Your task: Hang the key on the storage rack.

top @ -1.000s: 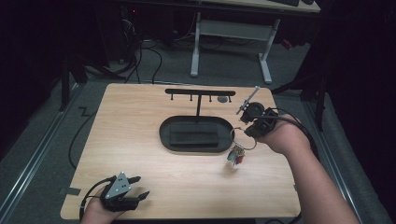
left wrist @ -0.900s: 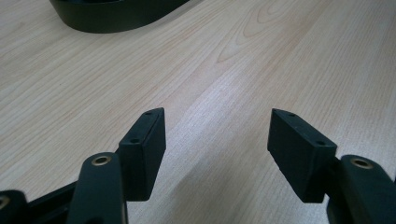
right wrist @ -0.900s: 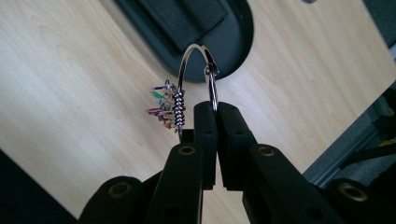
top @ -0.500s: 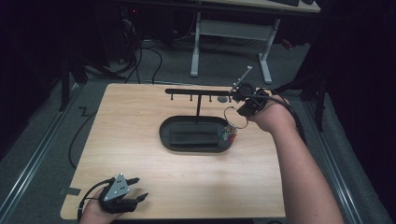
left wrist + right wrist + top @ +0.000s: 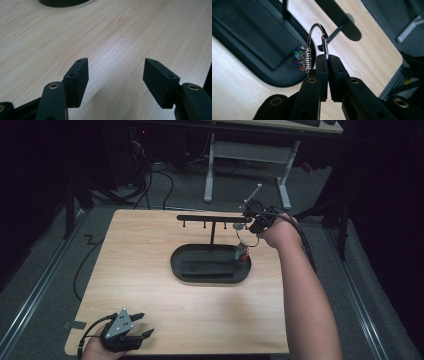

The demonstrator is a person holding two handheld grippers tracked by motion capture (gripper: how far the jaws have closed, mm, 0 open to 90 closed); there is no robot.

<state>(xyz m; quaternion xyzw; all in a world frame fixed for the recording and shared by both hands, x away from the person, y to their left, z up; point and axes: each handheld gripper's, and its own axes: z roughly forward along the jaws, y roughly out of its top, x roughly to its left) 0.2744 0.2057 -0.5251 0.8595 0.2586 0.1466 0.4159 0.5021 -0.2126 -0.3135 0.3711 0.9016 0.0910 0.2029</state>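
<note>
- Key ring (image 5: pixel 318 37): a thin silver metal loop, standing roughly upright at the centre of the right gripper view, pinched at one side between closed black jaws.
- Coloured tags (image 5: pixel 241 253): a bunch of green, blue and red pieces threaded on the ring, hanging over the right end of the black oval tray (image 5: pixel 180 270).

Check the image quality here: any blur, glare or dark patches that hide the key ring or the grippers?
High view: surroundings very dark, table evenly lit, key ring small and soft. Left gripper view: sharp, with a pale sheen on the wood between the open left gripper jaws. Right gripper view: right gripper and ring crisp, stand behind blurred.
</note>
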